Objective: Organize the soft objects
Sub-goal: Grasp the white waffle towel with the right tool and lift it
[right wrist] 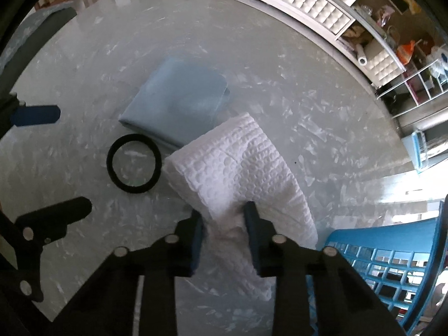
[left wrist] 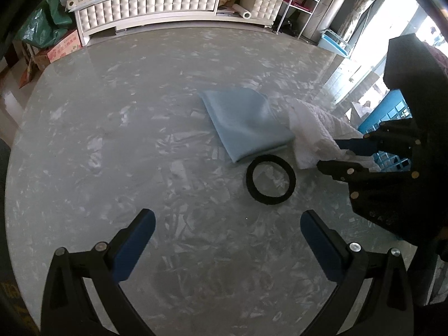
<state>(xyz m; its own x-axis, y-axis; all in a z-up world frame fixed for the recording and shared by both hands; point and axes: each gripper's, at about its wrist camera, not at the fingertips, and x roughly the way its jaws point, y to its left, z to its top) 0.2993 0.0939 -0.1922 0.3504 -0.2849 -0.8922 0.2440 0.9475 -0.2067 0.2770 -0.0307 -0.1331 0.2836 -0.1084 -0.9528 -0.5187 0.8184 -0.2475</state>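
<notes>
A white embossed towel [right wrist: 246, 162] lies on the grey marble table [left wrist: 112, 140], and my right gripper [right wrist: 224, 215] is shut on its near end, the cloth bunched between the blue pads. In the left wrist view that right gripper [left wrist: 327, 154] comes in from the right, pinching the white towel [left wrist: 313, 128]. A folded light blue cloth [left wrist: 246, 123] lies flat just beyond, its edge under the towel. A black elastic ring [left wrist: 249, 179] lies flat in front of the cloth. My left gripper [left wrist: 226, 218] hangs open over bare table, short of the ring and holding nothing.
A blue lattice basket [right wrist: 378, 252] stands off the table's right edge, close to my right gripper. A white padded cabinet [left wrist: 145, 5] with clutter on top runs along the far wall. Boxes [left wrist: 61, 50] and a green bag sit at the far left.
</notes>
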